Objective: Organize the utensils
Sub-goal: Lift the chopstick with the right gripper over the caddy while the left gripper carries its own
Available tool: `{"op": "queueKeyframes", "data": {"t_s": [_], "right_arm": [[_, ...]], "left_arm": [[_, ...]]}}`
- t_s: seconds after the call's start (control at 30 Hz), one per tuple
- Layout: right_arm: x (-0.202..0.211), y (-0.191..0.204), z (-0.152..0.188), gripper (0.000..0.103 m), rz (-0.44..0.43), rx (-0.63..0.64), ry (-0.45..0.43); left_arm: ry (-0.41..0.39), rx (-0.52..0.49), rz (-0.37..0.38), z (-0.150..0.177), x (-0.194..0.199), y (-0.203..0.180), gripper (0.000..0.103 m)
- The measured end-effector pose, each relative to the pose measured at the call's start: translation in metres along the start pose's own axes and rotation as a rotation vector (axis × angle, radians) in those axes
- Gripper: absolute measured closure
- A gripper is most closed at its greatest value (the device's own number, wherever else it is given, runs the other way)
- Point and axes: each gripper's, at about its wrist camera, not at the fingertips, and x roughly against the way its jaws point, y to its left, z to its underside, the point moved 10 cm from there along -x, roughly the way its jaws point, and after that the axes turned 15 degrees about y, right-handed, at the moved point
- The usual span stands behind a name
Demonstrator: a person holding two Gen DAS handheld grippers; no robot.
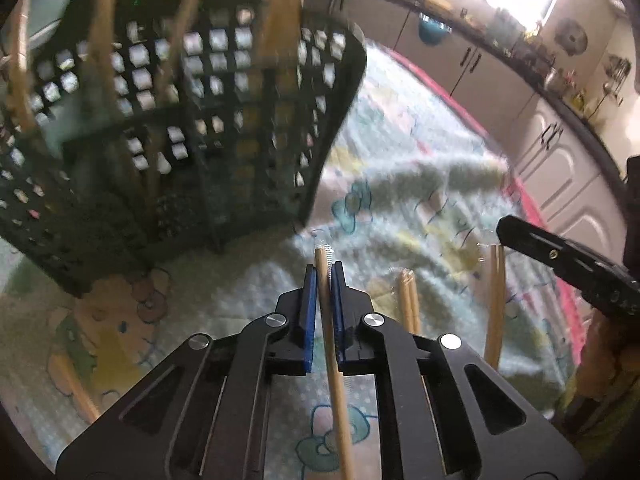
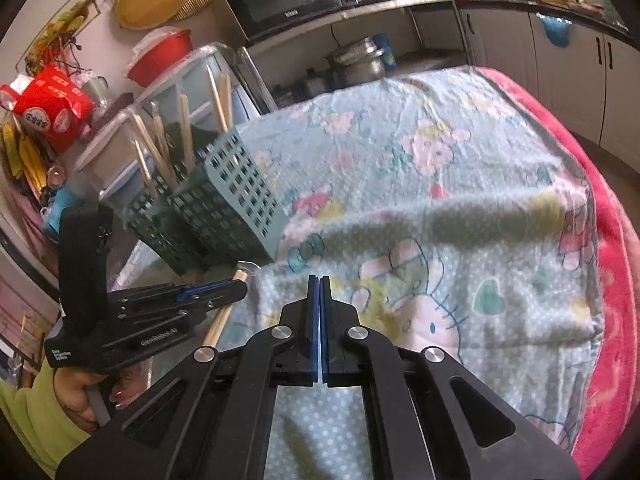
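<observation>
Dark green perforated plastic utensil basket was motion-blurred in the left wrist view, its top cut by the frame edge. Wooden chopsticks inside ran out of frame. Lower end of the gripped light wooden chopstick was cut off.

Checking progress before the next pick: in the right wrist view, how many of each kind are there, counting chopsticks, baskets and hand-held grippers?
Chopsticks: 7 (6 standing in the basket, 1 in the left hand-held gripper)
Utensil basket: 1
Hand-held grippers: 2 (that one and the right hand-held gripper)
Total: 10
</observation>
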Motion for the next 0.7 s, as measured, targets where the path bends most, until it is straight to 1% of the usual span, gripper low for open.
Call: {"op": "queueKeyframes", "data": {"t_s": [0.13, 0.4, 0.6, 0.7], "right_arm": [[0.017, 0.012, -0.01, 0.102, -0.006, 0.025, -0.049], [0.055, 0.049, -0.028, 0.102, -0.024, 0.105, -0.147], [0.082, 0.077, -0.037, 0.102, -0.037, 0.17, -0.217], [0.092, 0.088, -0.041, 0.102, -0.038, 0.19, -0.244]], "left_arm": [[-0.079, 0.01, 0.016, -0.007, 0.035, 0.003, 0.1], [-0.234, 0.027, 0.042, -0.023, 0.1, 0.008, 0.1], [-0.315, 0.025, 0.055, -0.028, 0.136, 0.01, 0.1], [-0.342, 0.021, 0.059, -0.032, 0.146, 0.007, 0.1]]}}
